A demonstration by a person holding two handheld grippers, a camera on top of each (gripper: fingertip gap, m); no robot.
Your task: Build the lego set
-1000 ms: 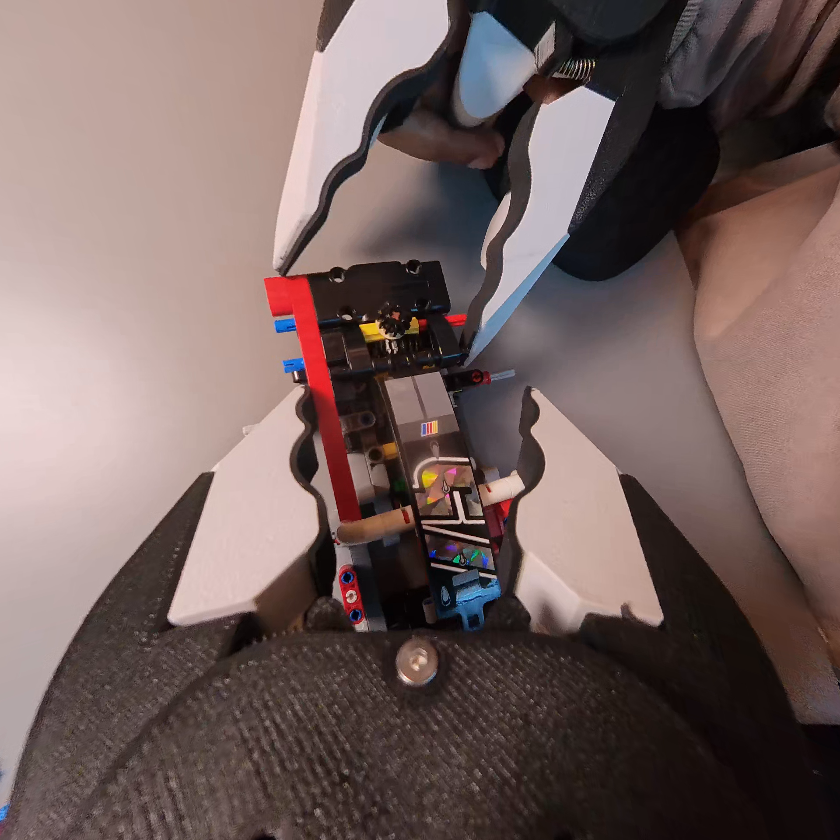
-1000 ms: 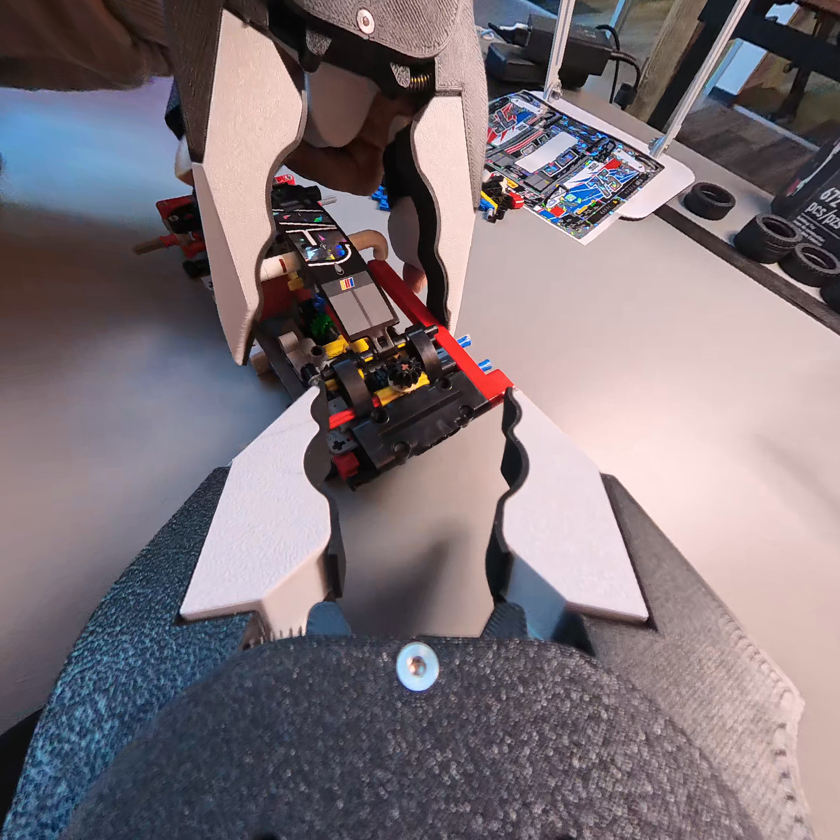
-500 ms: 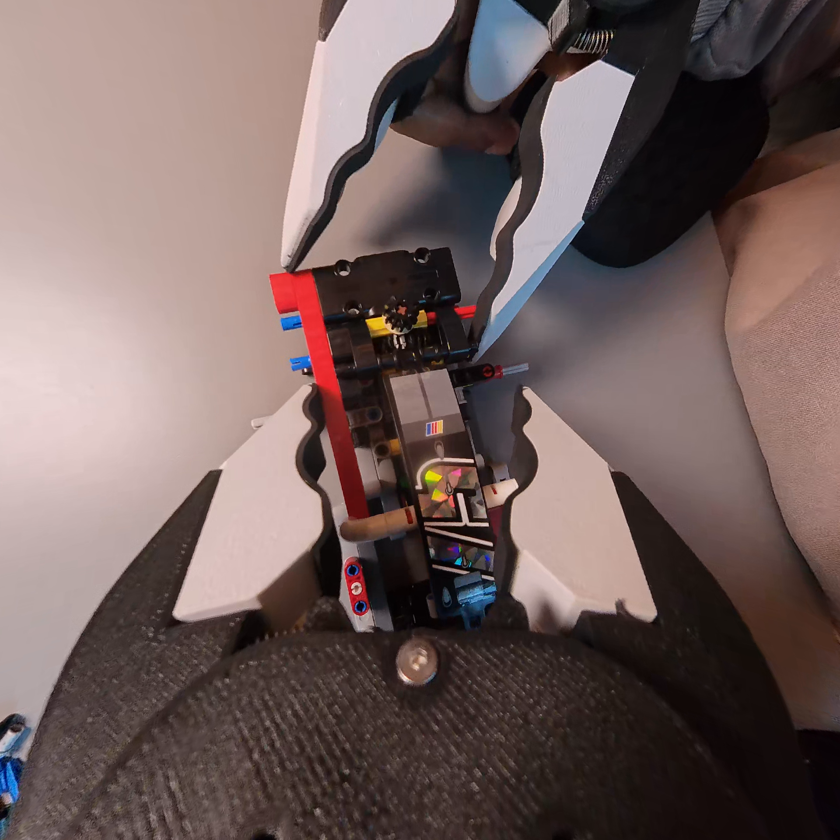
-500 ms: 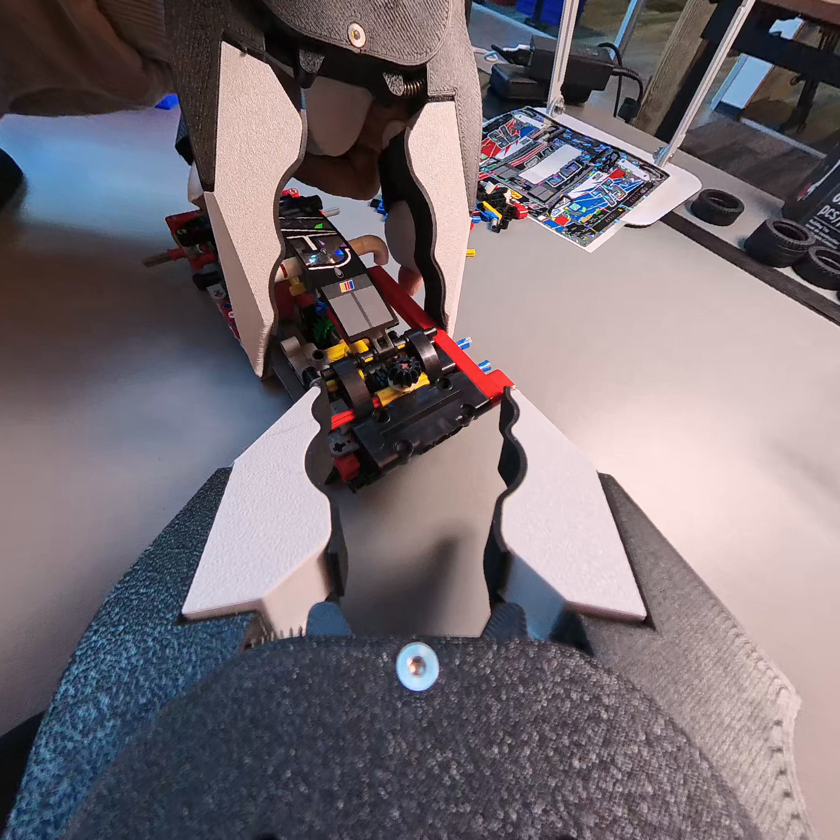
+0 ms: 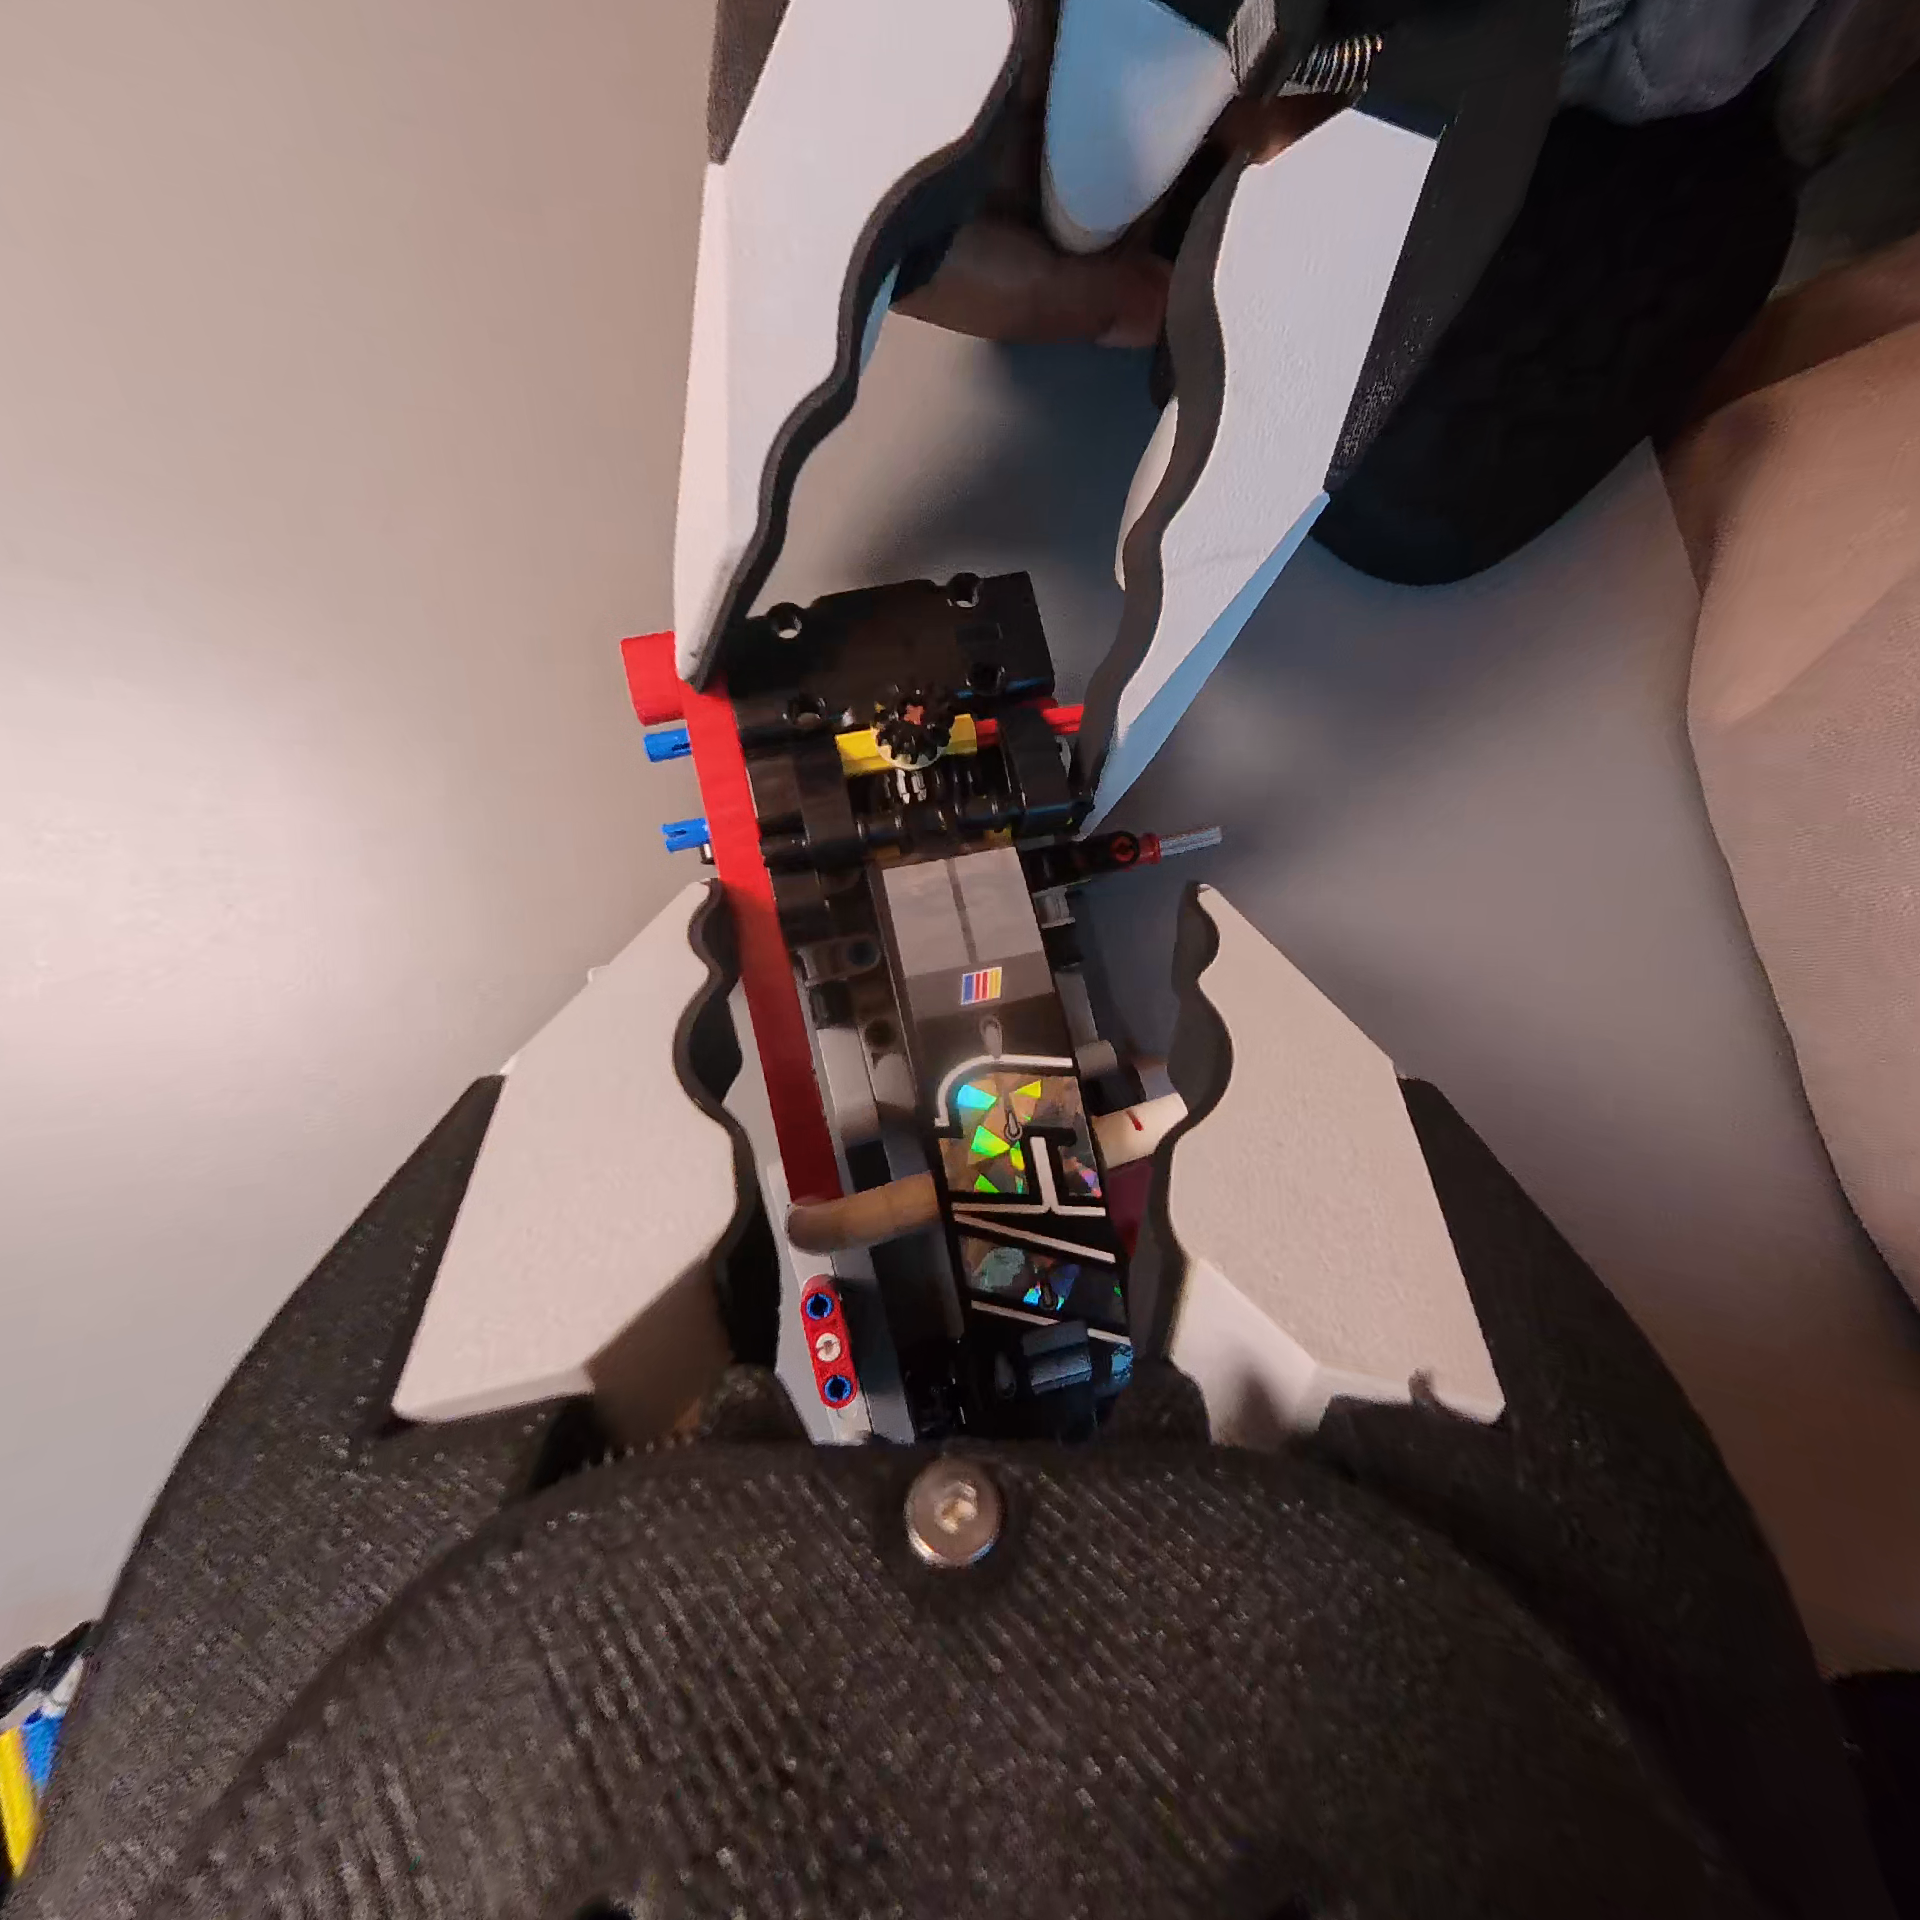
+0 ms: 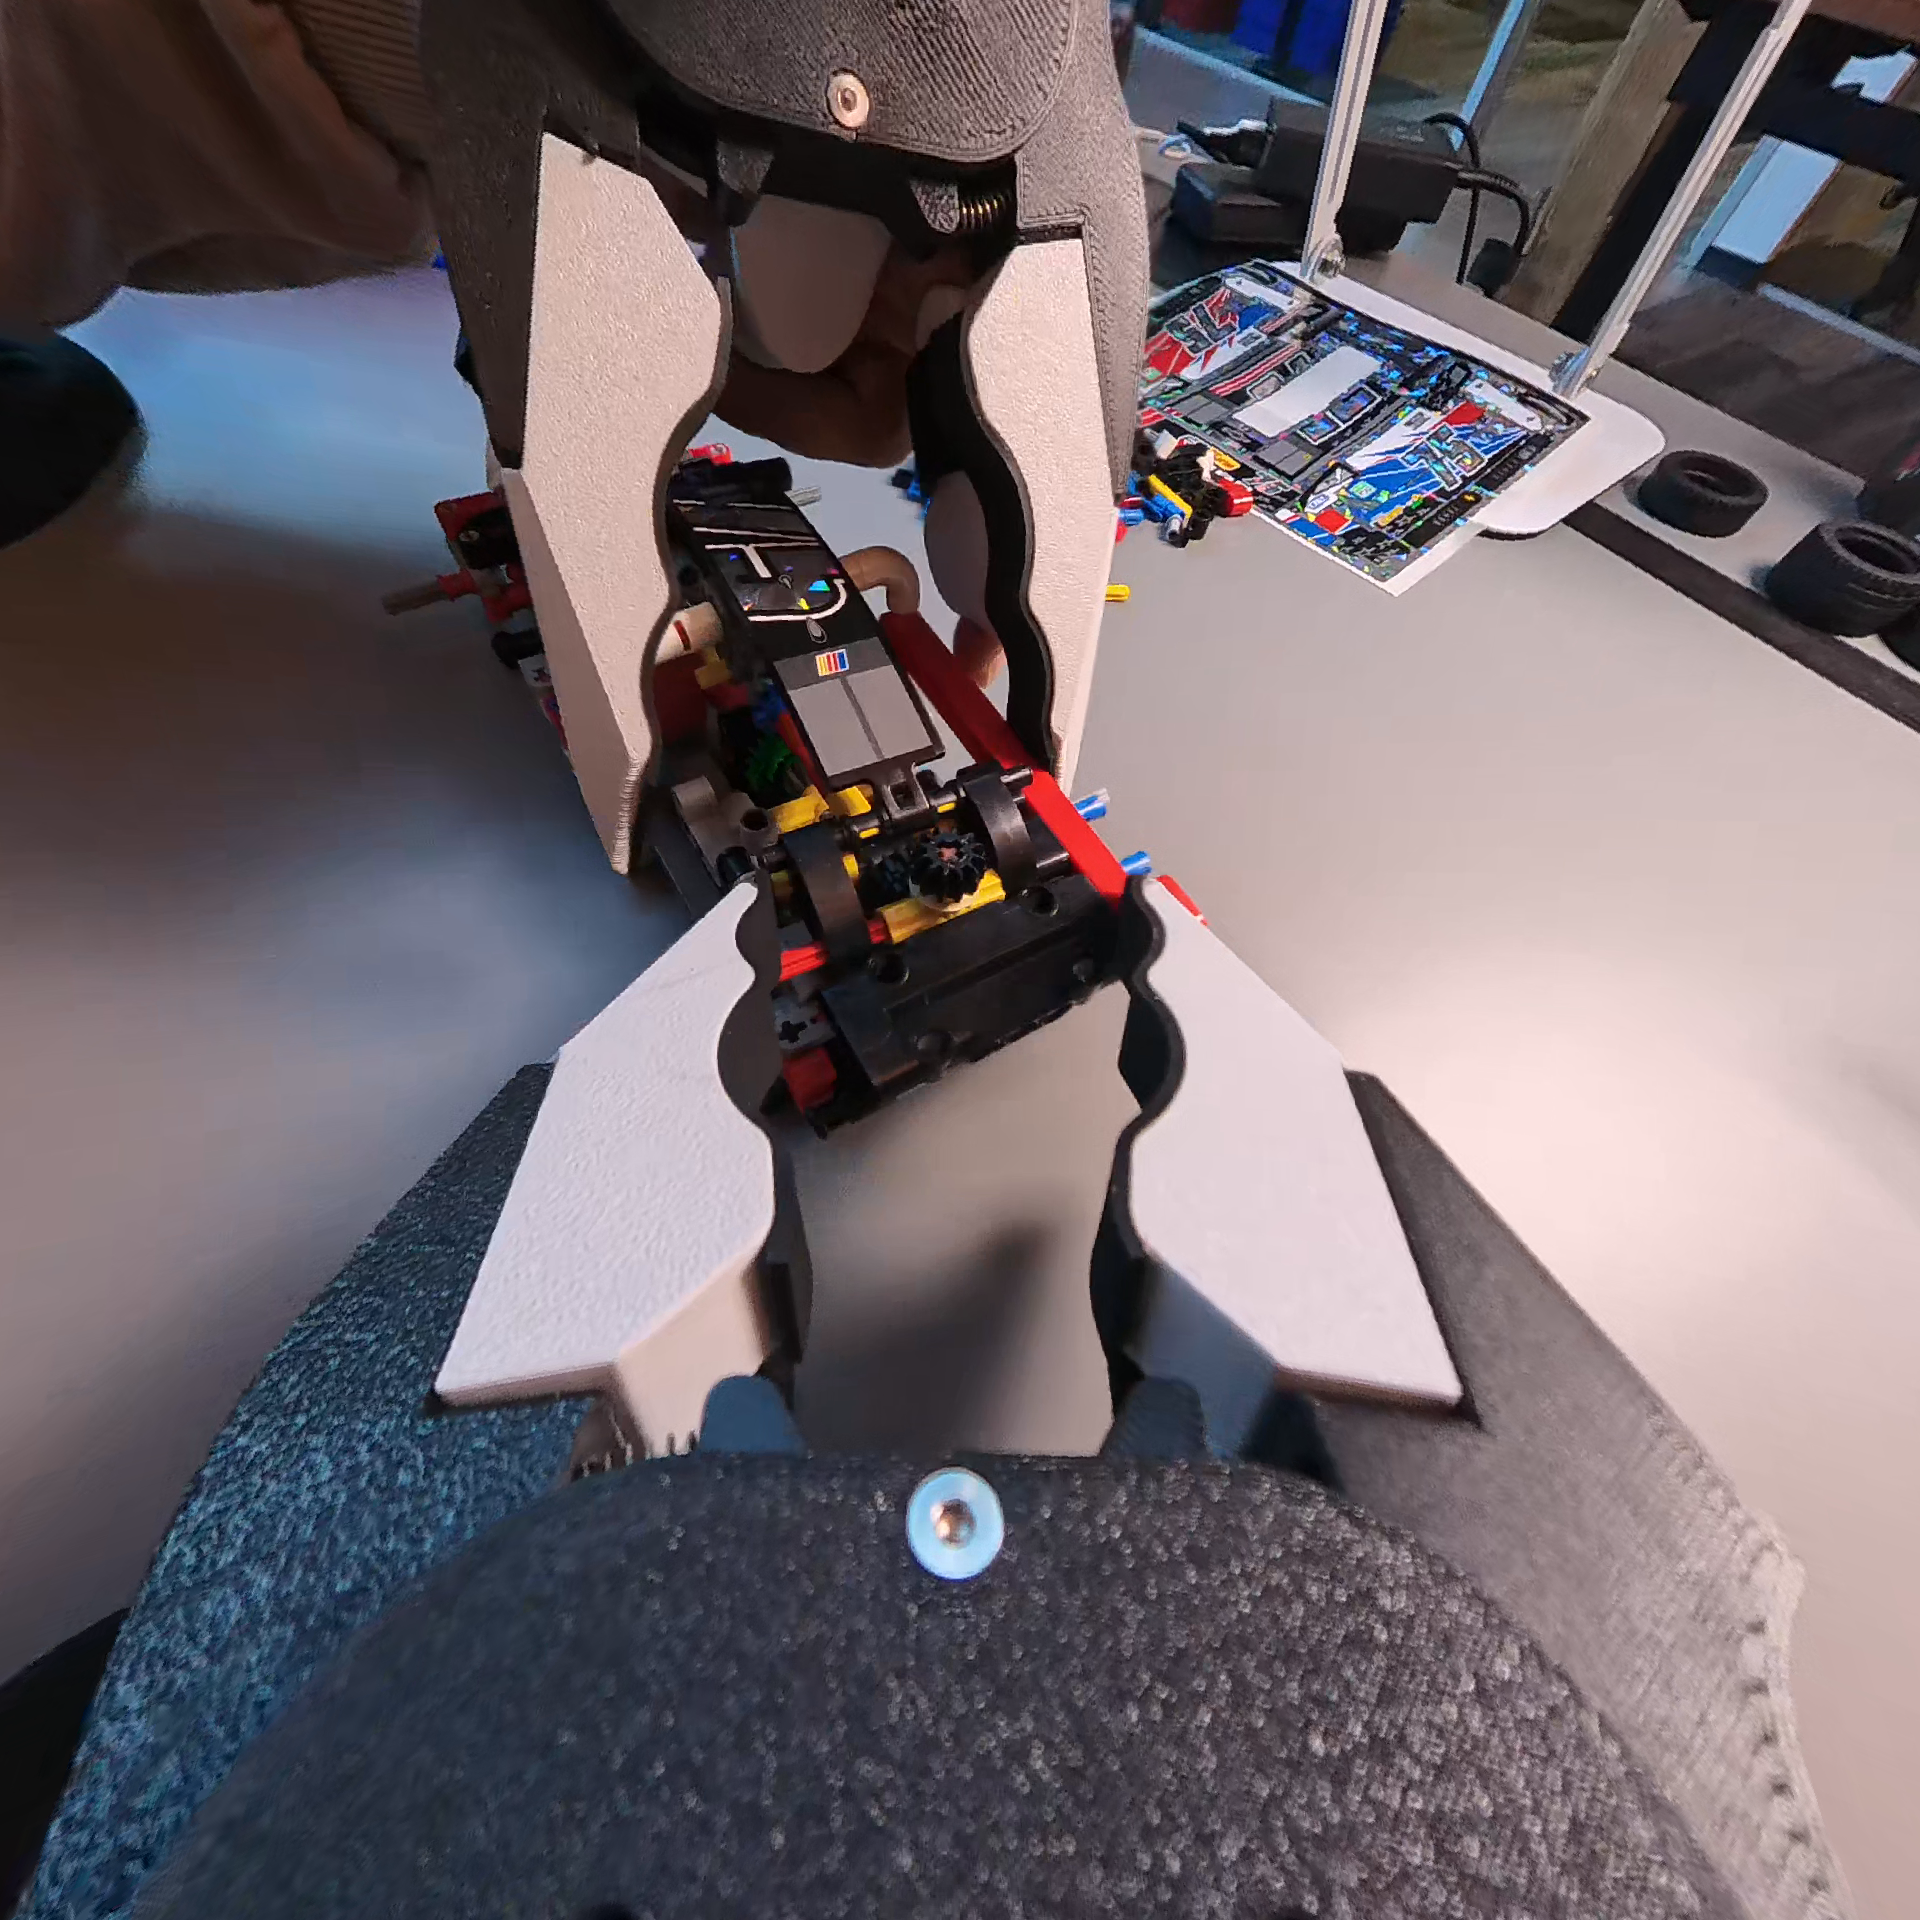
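A long lego car chassis [image 5: 966,925] lies on the grey table [image 6: 1455,935]. It has a red side beam, a black end block, a black gear on yellow parts and a shiny stickered panel. My left gripper [image 5: 951,904] is shut on its middle, one pad on the red beam and the other on a tan pin. It shows from the front in the right wrist view [image 6: 842,805]. My right gripper [image 6: 945,899] is shut on the chassis [image 6: 852,717] at the black end block, fingertips touching both sides. It also shows in the left wrist view [image 5: 894,748].
A colourful sticker sheet [image 6: 1351,416] lies at the far right with loose small pieces [image 6: 1184,488] beside it. Black tyres [image 6: 1704,488] sit past the table edge. A metal stand leg [image 6: 1340,135] and a power brick [image 6: 1299,177] are behind. A sleeve [image 5: 1818,831] is at the right. The tips of both grippers are at nearly the same place.
My right gripper has moved forward over the chassis end and its jaws have narrowed onto the black block. The left gripper has kept its hold on the middle.
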